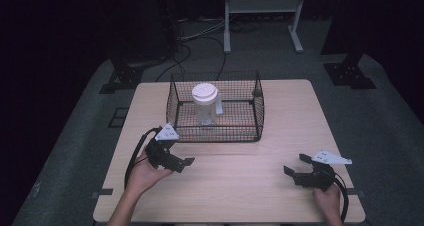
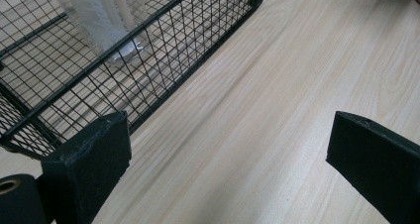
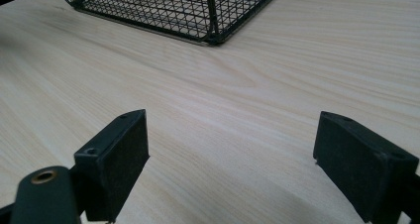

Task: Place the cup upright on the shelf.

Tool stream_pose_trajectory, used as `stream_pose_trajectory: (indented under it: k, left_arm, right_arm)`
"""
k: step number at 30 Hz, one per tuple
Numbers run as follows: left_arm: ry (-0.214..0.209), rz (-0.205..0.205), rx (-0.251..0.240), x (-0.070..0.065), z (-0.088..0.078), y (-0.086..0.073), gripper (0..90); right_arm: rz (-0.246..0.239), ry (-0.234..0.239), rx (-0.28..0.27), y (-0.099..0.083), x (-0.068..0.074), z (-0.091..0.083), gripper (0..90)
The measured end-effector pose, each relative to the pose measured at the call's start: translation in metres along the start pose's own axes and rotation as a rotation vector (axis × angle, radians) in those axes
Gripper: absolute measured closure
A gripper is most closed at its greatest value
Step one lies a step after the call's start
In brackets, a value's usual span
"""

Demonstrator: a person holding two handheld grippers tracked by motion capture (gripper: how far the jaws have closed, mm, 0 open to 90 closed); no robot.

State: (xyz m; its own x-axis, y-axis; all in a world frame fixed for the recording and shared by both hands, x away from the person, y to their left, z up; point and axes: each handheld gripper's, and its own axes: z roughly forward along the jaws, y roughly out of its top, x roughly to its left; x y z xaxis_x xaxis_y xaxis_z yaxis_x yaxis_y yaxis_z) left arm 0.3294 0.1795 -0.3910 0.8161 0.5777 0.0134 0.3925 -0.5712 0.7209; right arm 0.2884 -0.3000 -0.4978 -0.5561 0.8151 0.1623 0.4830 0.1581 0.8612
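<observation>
A black wire basket (image 1: 260,117) stands on the middle of the wooden table (image 1: 280,111). Inside it a clear plastic jar with a white lid (image 1: 205,103) stands upright. My left gripper (image 1: 186,163) rests at the basket's front left corner, open, jaws pointing right over bare wood. In the left gripper view the basket (image 2: 163,40) and the jar's base (image 2: 106,21) lie just ahead to the left. My right gripper (image 1: 293,167) sits near the table's front right, open, with nothing between its jaws. The right gripper view shows the basket's corner (image 3: 210,16) farther off.
Bare wood stretches between the two grippers and in front of the basket. Beyond the table are a white metal frame (image 1: 262,6), black stand feet (image 1: 350,73) and cables on the grey floor. The table's front edge lies close under both hands.
</observation>
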Motion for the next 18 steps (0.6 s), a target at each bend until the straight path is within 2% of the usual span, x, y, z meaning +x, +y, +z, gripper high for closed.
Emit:
stream_pose_trajectory:
  k: [7, 11, 16, 18]
  left_arm:
    - [0.017, 0.003, -0.012, -0.003, 0.000, -0.010, 2.4]
    - [0.033, -0.018, -0.047, -0.003, -0.002, -0.019, 2.2]
    - [0.040, -0.036, -0.058, -0.003, -0.004, -0.029, 2.2]
    - [0.028, -0.048, -0.061, -0.002, -0.003, -0.033, 2.2]
  right_arm:
    - [-0.002, -0.005, 0.002, 0.000, 0.000, 0.000, 12.9]
    - [-0.003, -0.006, 0.002, 0.000, 0.000, 0.000, 12.9]
    - [-0.004, -0.005, 0.003, 0.000, 0.001, 0.000, 12.9]
    - [-0.004, -0.005, 0.004, 0.000, 0.001, 0.000, 12.9]
